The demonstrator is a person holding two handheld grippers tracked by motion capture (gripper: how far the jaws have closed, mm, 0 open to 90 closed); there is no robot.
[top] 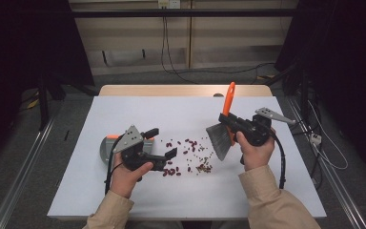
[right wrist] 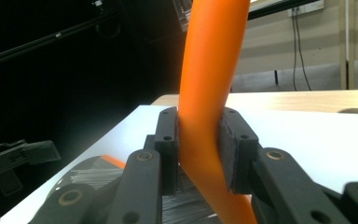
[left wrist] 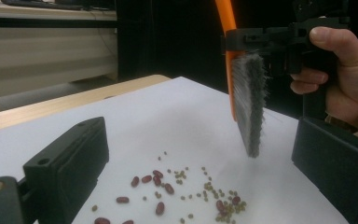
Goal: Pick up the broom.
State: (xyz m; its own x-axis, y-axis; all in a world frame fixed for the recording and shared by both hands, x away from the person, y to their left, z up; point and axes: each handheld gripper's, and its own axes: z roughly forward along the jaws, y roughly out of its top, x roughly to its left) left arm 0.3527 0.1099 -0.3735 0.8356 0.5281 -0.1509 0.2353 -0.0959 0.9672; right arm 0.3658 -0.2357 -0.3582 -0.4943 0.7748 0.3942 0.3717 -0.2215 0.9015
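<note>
At the left of the white table (top: 124,109), a grey dustpan (top: 106,148) lay flat behind the left gripper (top: 161,142), whose jaws stood wide apart and held nothing. Red and green beans (top: 190,157) lay scattered in the middle. To the right, the right gripper (top: 226,121) was clamped on the orange handle of a brush (top: 221,136), its grey bristles hanging above the beans' right edge.

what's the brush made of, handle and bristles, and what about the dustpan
The brush handle looks like smooth moulded orange plastic with a soft, even sheen. The bristles seem to be fine grey synthetic fibres, slightly frayed at the tips. The dustpan looks like grey plastic with an orange part, though most of it is hidden behind the left gripper.
</note>
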